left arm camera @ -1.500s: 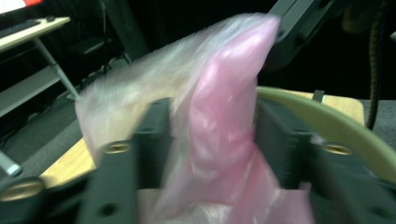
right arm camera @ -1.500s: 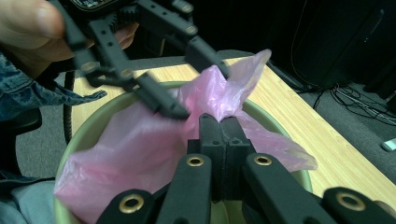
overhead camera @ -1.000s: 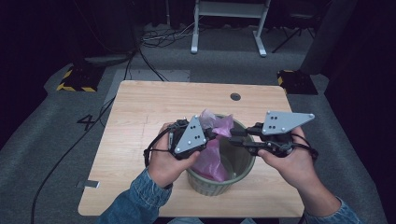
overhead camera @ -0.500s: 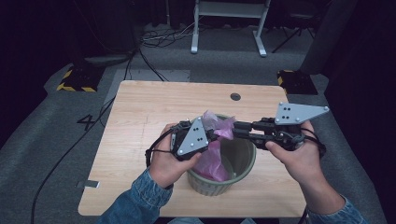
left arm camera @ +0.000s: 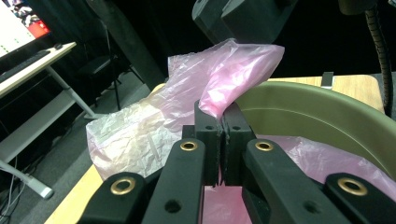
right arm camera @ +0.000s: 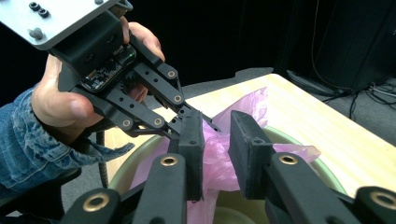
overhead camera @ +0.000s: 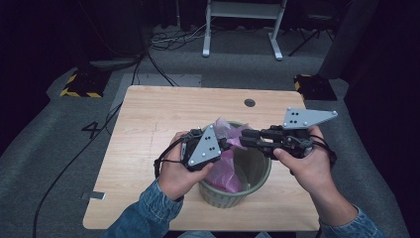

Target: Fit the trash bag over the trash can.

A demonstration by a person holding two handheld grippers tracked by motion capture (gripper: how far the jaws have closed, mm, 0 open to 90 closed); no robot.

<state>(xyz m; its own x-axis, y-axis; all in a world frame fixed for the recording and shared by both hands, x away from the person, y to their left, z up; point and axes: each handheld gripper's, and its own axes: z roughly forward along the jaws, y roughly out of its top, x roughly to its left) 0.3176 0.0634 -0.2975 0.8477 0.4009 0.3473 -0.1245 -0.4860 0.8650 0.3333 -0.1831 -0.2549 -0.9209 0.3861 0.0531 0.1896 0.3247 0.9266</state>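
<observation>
Left tongs (overhead camera: 229,144) are clenched on a fold of the pink plastic bag (left arm camera: 219,84); in the left gripper view the two black pads meet with the thin film pinched between them, right at the rim of the green bucket (overhead camera: 257,181). Right tongs (right arm camera: 215,144) stand parted, a gap between the pads, with a bunched bit of the pink bag in that gap; their jaws have just been opening a little, and the pads do not press on the film. Seen from the high view, the right tongs (overhead camera: 243,138) reach in from the bucket's right side and meet the left tongs above the bucket's far rim.

Most of the bag hangs inside the bucket, lining its left inner wall, while a loose crumpled flap rises above the rim on the bucket's far left. Its edge is not folded over the rim on the right side, where the bare green wall shows.

The bucket stands on the wooden desk (overhead camera: 163,114), near the desk's front edge, between the person's two hands.
</observation>
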